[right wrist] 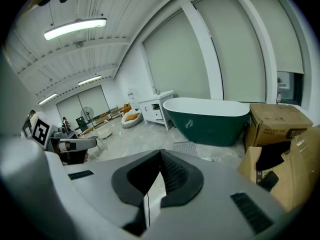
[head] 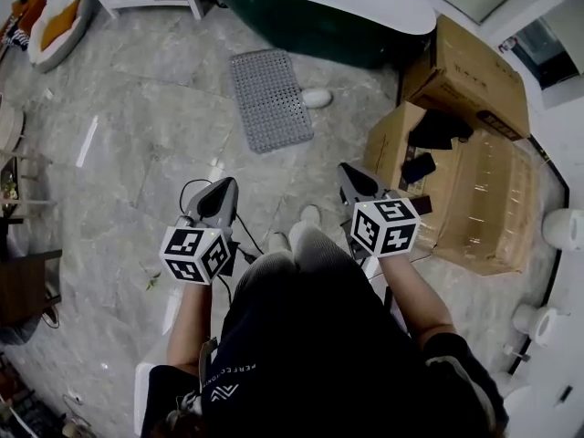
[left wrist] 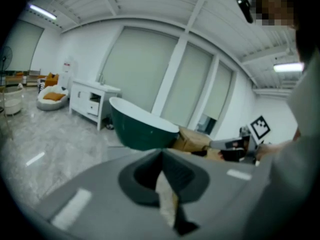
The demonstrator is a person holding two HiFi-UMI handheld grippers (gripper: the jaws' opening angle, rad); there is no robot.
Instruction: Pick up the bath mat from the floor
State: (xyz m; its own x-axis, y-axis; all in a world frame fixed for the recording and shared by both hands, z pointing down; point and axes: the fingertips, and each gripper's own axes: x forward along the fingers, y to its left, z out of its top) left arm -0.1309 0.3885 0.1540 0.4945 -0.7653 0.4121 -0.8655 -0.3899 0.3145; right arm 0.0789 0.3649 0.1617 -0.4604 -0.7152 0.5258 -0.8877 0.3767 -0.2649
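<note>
— Where was the bath mat at that moment?

— The bath mat (head: 270,99) lay flat on the floor (head: 137,153), just beside the green bathtub (head: 310,27). I think it was there because a person steps out of the water at that place. A small white thing (head: 317,98) lay at the mat's right edge, but I could not tell what it was.

— And what did the person do with the grippers?

— The person (head: 310,336) stood well apart from the mat and held both grippers in front of the body, tilted a little down toward the floor. The left gripper (head: 222,188) had its jaws clenched together with nothing between them. The right gripper (head: 350,173) was clenched and empty in the same way. To me it looked like a waiting position, and the reach to the mat was not yet begun. I think the jaws had to be opened before they could take an edge of the mat.

— How many things did you count?

— One mat, one bathtub and two grippers. There were also two cardboard boxes (head: 479,71) at the right side, one closed and one open.
</note>
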